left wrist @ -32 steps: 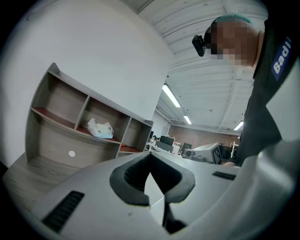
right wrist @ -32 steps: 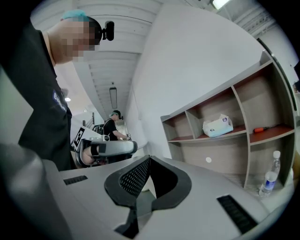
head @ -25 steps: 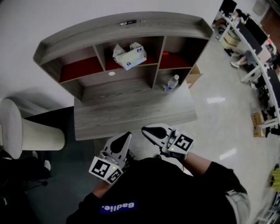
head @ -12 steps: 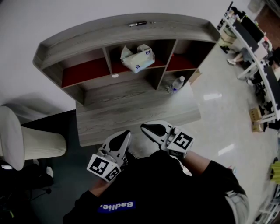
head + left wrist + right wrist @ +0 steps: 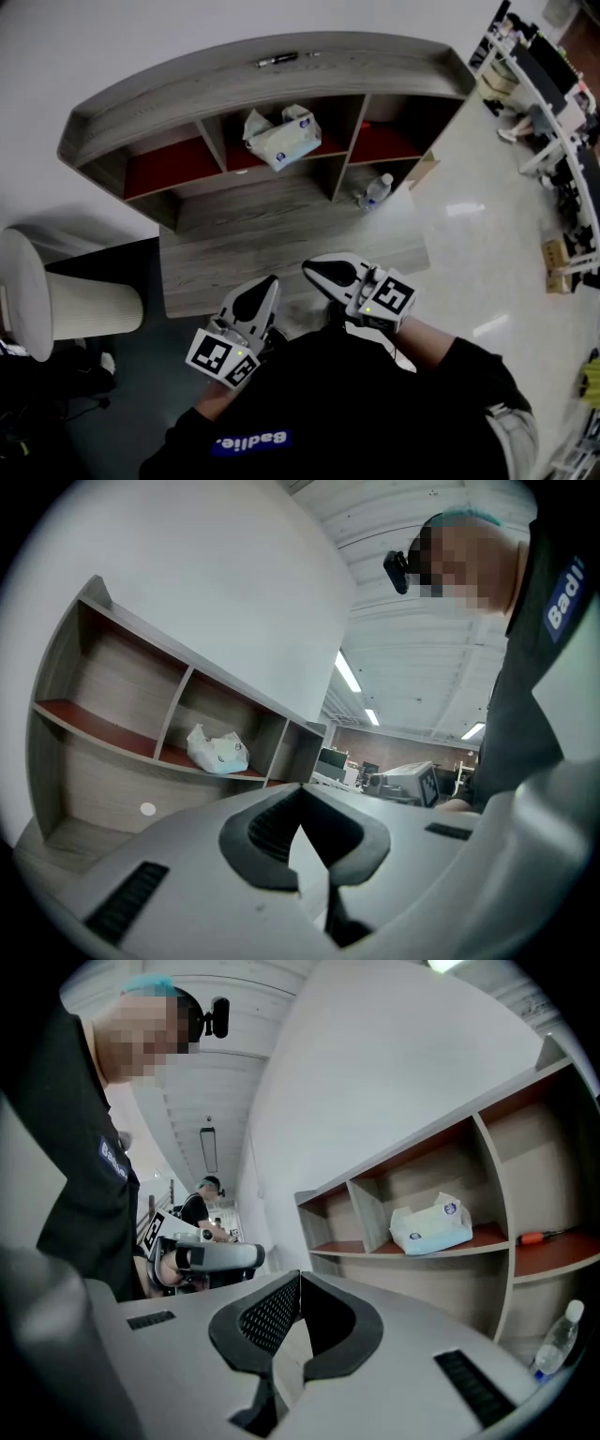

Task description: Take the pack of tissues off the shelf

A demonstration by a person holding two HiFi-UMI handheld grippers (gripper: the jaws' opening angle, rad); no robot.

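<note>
The pack of tissues (image 5: 281,139), white with a pale blue face, lies in the middle upper compartment of the grey wooden shelf (image 5: 262,80). It also shows in the left gripper view as the tissue pack (image 5: 217,750) and in the right gripper view as the tissue pack (image 5: 431,1225). My left gripper (image 5: 265,287) and right gripper (image 5: 315,269) hover close to my body at the near edge of the desk (image 5: 281,234), far short of the shelf. Both are shut, tips touching and nothing between them, as seen at the left gripper (image 5: 300,791) and right gripper (image 5: 298,1277).
A clear water bottle (image 5: 373,190) stands under the right compartments, also seen as the bottle (image 5: 557,1340). An orange-handled tool (image 5: 539,1237) lies in the right compartment. A pen (image 5: 278,60) rests on the shelf top. A white cylindrical bin (image 5: 66,305) stands left of the desk.
The head view has swayed a little. Both grippers stay shut near the desk's front edge, and the tissue pack has not moved.
</note>
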